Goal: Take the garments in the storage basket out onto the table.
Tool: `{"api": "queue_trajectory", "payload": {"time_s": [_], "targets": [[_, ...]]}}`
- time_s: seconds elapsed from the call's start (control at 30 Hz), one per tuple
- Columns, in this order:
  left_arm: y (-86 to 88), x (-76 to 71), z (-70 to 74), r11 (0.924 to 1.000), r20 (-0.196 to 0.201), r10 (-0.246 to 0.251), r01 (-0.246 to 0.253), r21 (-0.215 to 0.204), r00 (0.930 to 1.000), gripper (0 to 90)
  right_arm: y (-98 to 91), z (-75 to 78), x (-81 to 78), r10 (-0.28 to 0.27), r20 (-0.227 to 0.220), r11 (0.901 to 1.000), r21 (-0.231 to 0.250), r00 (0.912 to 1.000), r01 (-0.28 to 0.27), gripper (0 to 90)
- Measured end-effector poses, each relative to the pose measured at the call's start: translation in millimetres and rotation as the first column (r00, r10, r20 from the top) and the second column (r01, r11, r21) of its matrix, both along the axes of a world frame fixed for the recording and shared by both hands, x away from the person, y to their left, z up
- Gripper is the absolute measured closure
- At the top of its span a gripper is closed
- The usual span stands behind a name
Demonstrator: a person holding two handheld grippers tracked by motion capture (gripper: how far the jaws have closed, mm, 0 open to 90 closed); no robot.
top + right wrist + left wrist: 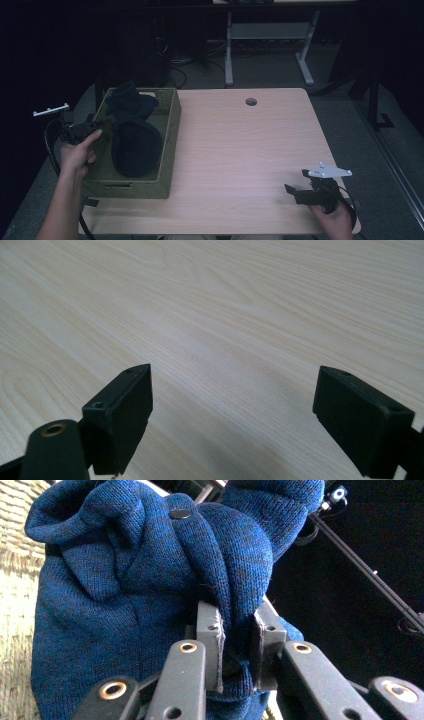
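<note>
While the right gripper (296, 192) rests wide open and empty over the near right of the table (240, 150), the left gripper (237, 645) pinches a fold of the blue knit garment (130, 580). Farther off, that garment hangs over the woven basket (170, 135) at the table's left.

Desk (240, 150) bearing 1 basket (167, 150) at its left edge; knitted garment (132, 135) in the basket, its far part rising above the rim; left hand-held gripper (102, 121) at the basket's left wall, jaws closed on a fold of the garment; right hand-held gripper (295, 192) over the desk's near right corner, well apart from the basket; floor behind the desk carries a frame's legs (229, 60).
</note>
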State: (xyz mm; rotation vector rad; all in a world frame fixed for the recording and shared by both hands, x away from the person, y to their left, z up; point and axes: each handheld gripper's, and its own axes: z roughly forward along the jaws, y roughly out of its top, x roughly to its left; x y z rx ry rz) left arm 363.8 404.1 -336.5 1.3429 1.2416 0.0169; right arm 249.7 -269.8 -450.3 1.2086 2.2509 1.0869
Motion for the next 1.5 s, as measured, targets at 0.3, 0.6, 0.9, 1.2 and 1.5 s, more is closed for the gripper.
{"api": "queue_trajectory", "payload": {"time_s": [0.3, 0.6, 0.9, 1.2, 1.5], "targets": [[3.3, -3.9, 15.6, 1.0000, 0.029, -0.006, 0.006, -0.007, 0.9996, 78.5, 0.4, 0.3, -0.1, 0.000, 0.003, 1.0000, -0.004, 1.0000, 0.000, 15.9], [-7.0, -5.7, 33.7, 0.9994, 0.058, -0.031, 0.032, -0.011, 0.9978, 78.5, 0.3, 0.9, 0.0, -0.001, 0.000, 1.0000, -0.002, 1.0000, 0.001, 15.9], [-29.1, -2.7, 60.9, 0.9977, 0.085, -0.067, 0.067, 0.006, 0.9941, 78.5, 0.0, 1.6, 0.2, 0.001, 0.003, 1.0000, 0.000, 1.0000, -0.001, 15.9], [-57.8, -1.5, 82.7, 0.9907, 0.120, -0.136, 0.133, 0.030, 0.9835, 78.5, -1.3, 4.5, -0.4, 0.007, 0.012, 0.9997, 0.025, 0.9999, -0.008, 15.9], [-93.5, 5.8, 81.4, 0.9784, 0.104, -0.205, 0.202, 0.045, 0.9731, 78.3, -2.9, 4.9, 0.0, 0.008, 0.012, 0.9996, 0.028, 0.9999, -0.009, 15.9]]}}
